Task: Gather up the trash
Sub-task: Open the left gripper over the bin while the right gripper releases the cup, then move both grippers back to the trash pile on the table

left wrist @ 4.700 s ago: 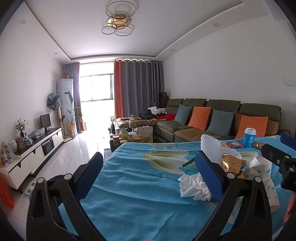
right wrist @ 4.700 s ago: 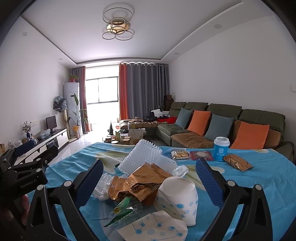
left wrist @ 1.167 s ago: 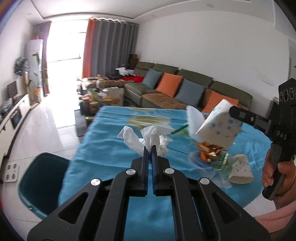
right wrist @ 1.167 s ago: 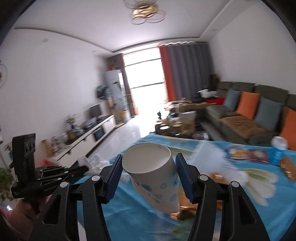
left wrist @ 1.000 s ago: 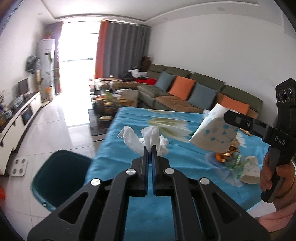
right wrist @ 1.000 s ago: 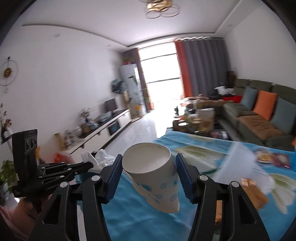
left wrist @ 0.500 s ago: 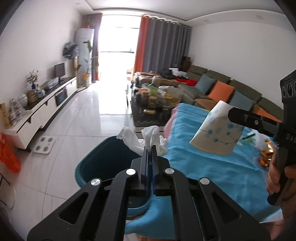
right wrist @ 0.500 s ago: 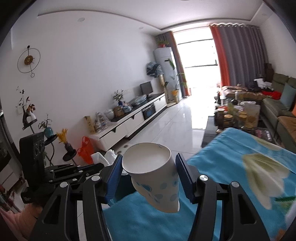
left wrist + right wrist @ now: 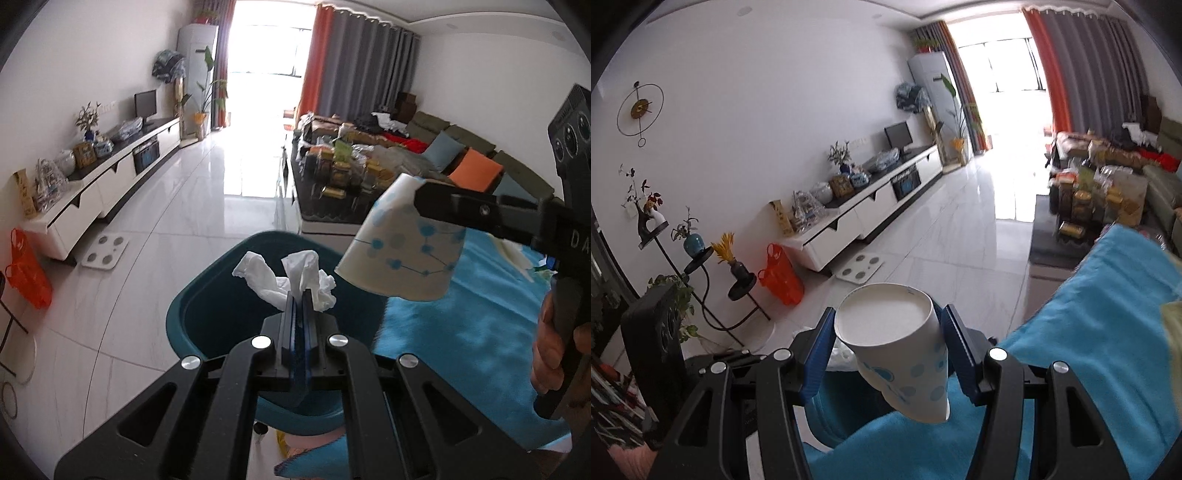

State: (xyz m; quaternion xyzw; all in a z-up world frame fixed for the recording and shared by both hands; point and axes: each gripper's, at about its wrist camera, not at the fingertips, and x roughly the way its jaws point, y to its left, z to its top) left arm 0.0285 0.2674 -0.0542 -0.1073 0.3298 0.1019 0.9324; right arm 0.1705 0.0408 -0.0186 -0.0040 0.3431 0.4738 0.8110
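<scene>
My left gripper (image 9: pixel 300 295) is shut on a crumpled white tissue (image 9: pixel 291 275) and holds it right above the open teal trash bin (image 9: pixel 207 310) on the floor beside the table. My right gripper (image 9: pixel 886 332) is shut on a white paper cup with blue dots (image 9: pixel 897 347), tilted with its mouth toward the camera. In the left wrist view the cup (image 9: pixel 402 254) hangs to the right of the tissue, over the bin's right rim and the table edge. The bin (image 9: pixel 842 406) shows under the cup in the right wrist view.
The table with a blue cloth (image 9: pixel 461 325) lies to the right of the bin. White tiled floor (image 9: pixel 184 206) stretches ahead. A white TV cabinet (image 9: pixel 103 184) lines the left wall, with an orange bag (image 9: pixel 27 273) and a white scale (image 9: pixel 105 251) near it. A cluttered coffee table (image 9: pixel 343 173) and sofa stand beyond.
Both grippers have swung left off the table toward the bin. The tissue is now above the bin opening and the cup is at its right rim. Both grips are unchanged.
</scene>
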